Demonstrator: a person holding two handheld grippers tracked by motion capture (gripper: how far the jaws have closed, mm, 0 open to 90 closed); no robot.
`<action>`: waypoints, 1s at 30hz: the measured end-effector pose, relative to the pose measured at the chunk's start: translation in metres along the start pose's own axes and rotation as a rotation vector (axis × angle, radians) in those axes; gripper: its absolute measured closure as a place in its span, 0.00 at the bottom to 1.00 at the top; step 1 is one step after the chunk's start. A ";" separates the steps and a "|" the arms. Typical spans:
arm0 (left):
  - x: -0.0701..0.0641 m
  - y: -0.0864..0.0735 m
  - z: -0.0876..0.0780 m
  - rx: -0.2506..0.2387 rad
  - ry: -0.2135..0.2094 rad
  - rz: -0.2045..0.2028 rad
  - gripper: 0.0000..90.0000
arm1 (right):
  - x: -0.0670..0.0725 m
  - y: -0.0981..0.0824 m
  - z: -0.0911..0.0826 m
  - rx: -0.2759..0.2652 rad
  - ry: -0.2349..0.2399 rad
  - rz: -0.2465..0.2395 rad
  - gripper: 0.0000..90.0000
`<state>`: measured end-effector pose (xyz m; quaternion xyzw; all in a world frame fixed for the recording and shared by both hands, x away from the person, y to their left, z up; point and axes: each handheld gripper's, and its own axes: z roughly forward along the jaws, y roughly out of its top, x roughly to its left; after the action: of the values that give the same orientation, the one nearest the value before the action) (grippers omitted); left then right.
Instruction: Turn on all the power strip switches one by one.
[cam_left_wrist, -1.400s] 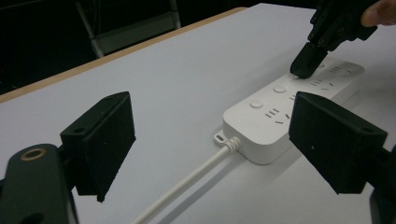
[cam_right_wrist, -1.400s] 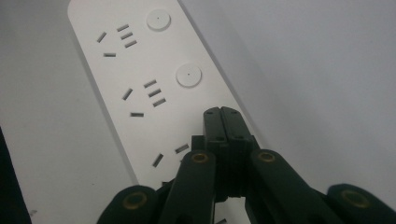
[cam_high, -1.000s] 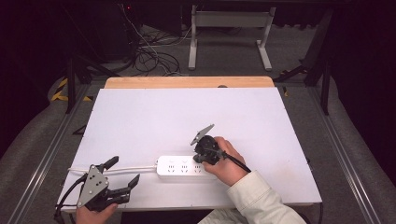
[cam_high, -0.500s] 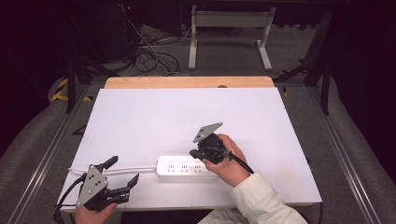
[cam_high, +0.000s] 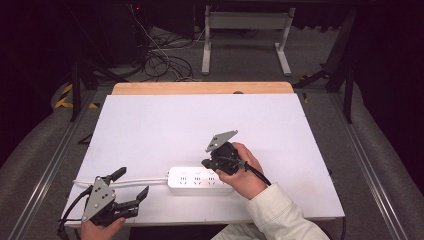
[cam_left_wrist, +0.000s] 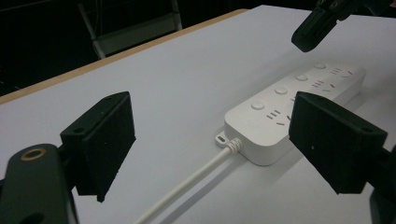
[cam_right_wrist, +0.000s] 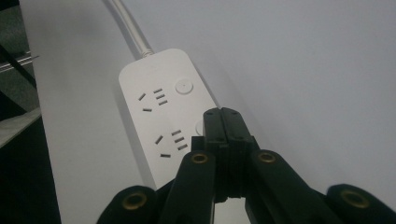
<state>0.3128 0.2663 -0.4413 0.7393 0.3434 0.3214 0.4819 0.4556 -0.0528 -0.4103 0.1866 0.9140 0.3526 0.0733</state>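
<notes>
White oblong power strip, corded

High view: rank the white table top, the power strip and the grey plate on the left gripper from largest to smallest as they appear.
1. White table top
2. Power strip
3. Grey plate on the left gripper, which lies nearest the camera, yet looks smallest.

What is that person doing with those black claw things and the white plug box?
A person holds a claw-like gripper in each hand at a white table. The right gripper has its jaws pressed together and points down over a round button on the white power strip, as if to press it; whether it touches, I cannot tell. The left gripper waits open near the table's front edge, beside the strip's white cord, holding nothing.
</notes>
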 end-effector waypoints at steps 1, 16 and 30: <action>0.000 0.000 0.000 0.000 0.000 0.000 0.16 | 0.000 0.000 0.001 -0.001 0.004 0.001 1.00; 0.000 0.000 0.000 -0.002 -0.001 -0.004 0.16 | 0.002 0.003 0.035 0.051 0.050 -0.019 1.00; 0.000 0.000 0.000 -0.002 0.000 -0.004 0.16 | 0.001 0.003 0.045 0.078 0.051 -0.014 1.00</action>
<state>0.3125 0.2662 -0.4414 0.7380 0.3445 0.3207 0.4835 0.4676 -0.0229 -0.4417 0.1736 0.9299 0.3211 0.0451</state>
